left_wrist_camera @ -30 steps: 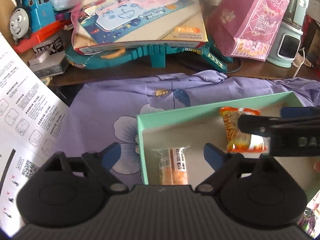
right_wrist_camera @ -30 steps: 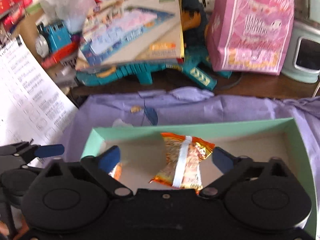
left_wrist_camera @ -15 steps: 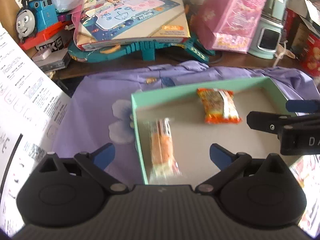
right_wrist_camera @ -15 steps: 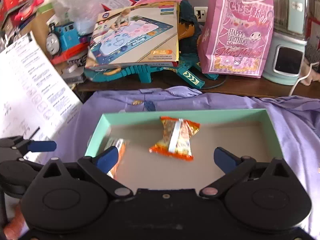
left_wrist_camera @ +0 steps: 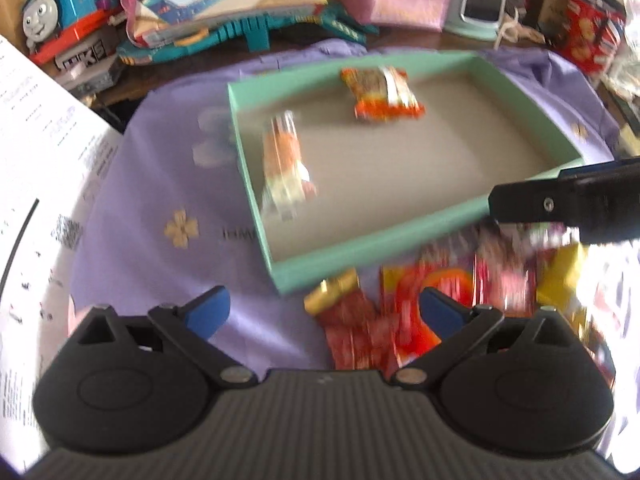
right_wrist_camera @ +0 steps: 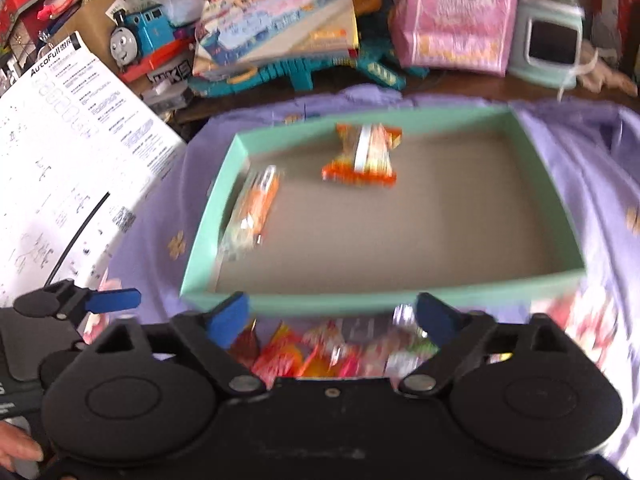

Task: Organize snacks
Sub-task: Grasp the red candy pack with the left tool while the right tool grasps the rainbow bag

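One wrapped snack from the blurred red-and-yellow pile [right_wrist_camera: 332, 354] should be centred between the closing, empty right gripper [right_wrist_camera: 334, 318]; the left gripper [left_wrist_camera: 320, 314] is held wide open, empty, before the shallow mint-green cardboard box [right_wrist_camera: 400, 300]

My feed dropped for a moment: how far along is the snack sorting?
Done: two packets lie in the green tray, an orange snack pack and a long clear-wrapped one. In hand: nothing; the left gripper is open, the right gripper is closing above the loose snack pile. Left: that whole pile.
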`<state>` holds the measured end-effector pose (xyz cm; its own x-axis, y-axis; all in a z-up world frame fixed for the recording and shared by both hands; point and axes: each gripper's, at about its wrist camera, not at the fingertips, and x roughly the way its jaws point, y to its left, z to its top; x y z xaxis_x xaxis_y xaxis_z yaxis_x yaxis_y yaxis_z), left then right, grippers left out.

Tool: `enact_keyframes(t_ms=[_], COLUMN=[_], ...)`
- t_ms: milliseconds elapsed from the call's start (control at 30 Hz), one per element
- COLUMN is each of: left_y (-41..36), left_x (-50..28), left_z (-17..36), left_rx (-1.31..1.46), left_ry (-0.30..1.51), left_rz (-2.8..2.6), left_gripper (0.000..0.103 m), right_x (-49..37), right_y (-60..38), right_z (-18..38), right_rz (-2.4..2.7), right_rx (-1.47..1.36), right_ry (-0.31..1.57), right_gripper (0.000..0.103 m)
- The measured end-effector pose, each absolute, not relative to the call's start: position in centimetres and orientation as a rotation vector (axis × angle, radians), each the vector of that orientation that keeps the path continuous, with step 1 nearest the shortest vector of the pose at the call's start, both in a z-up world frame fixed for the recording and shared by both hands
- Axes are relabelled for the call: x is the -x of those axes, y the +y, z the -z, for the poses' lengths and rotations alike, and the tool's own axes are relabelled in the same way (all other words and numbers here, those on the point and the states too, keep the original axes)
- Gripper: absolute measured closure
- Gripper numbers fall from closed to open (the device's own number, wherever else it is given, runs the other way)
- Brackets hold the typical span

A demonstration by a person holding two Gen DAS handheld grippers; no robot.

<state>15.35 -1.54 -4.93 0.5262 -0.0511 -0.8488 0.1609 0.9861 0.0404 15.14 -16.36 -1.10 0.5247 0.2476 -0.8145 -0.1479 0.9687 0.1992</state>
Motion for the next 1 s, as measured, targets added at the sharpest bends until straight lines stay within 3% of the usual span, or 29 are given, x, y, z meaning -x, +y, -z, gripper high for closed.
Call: enact_keyframes(t_ms=[267, 433, 533, 600, 633, 1000], left_y=[-1.1, -1.2, -0.8, -0.3, 0.0, 2.2], left_x=[-13.3, -13.6, -13.7, -14.0, -14.0, -14.0], left_z=[8.5, 9.4, 9.8, 10.1, 10.3, 10.7], left_rx=[-0.104, -0.086, -0.07, -0.038, -0.022, 0.012], left_ry=[1.107, 1.117, 1.119, 1.135, 1.143, 1.134], left_rz=[0.128, 0.13, 0.138, 0.153, 0.159, 0.132], left_gripper=[0.0, 0.002, 0.02, 0.041, 0.056, 0.054], right_x=[-13.2, -13.7, -14.0, -14.2, -14.5, -15.1], right_y=[-15.3, -14.6, -14.4, -14.1, -13.9, -11.6], right_z=[3.3, 4.9, 5.6, 5.8, 6.0, 8.4], right_rz=[-0.275, -0.283, -0.287, -0.294, -0.298, -0.313], right_rx=[-0.141, -0.167, -0.185, -0.192, -0.192, -0.181], right_ry=[1.041, 1.076, 1.088, 1.091, 1.093, 1.119], right_gripper=[0.043, 0.048, 0.049, 0.049, 0.049, 0.067])
